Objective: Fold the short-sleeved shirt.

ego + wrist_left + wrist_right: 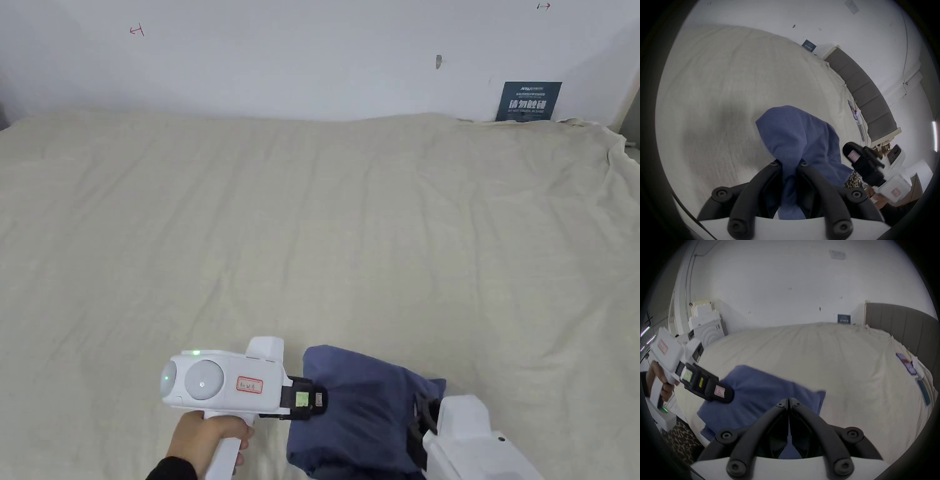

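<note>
Nearest us, our left tool (789,164) is clenched on a bunched fold of the blue shirt (362,406); our right tool (788,402) has its jaws pressed together, and we cannot tell whether cloth is between them. The shirt lies as a folded bundle by the bed's (312,219) near edge, its long axis running roughly along that edge between the two tools. Beige sheeting covers the bed; a white wall (312,56) rises behind its far edge.

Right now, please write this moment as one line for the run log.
left gripper: shut on blue shirt | right gripper: jaws closed over shirt, hold unclear | shirt: bunched, near edge of bed sheet
</note>
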`<control>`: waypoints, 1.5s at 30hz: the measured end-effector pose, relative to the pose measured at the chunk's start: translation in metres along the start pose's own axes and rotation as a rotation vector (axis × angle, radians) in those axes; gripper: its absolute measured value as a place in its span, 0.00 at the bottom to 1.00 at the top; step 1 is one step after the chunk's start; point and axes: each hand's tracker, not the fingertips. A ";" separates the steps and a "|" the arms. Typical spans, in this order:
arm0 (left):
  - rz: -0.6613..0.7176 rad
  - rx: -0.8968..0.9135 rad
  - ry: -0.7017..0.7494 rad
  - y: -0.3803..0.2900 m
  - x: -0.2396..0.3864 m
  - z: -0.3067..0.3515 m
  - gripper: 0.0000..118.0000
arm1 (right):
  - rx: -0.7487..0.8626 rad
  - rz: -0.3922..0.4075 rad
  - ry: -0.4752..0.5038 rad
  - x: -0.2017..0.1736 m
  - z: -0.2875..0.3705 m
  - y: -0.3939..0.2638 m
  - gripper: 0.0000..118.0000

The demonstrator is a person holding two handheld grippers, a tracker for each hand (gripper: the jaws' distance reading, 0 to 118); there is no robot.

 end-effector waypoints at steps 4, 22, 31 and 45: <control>-0.028 0.022 0.032 0.014 -0.014 0.024 0.09 | 0.118 0.006 -0.007 0.005 0.018 0.040 0.00; 0.034 0.117 0.558 0.053 -0.199 0.226 0.09 | 0.321 0.056 -0.048 -0.017 0.041 0.137 0.00; 0.223 0.134 0.727 0.043 -0.280 0.268 0.09 | 0.314 0.087 -0.067 -0.030 0.021 0.139 0.00; 0.141 0.121 0.939 0.029 -0.282 0.228 0.88 | 0.275 0.090 -0.085 -0.018 0.022 0.133 0.00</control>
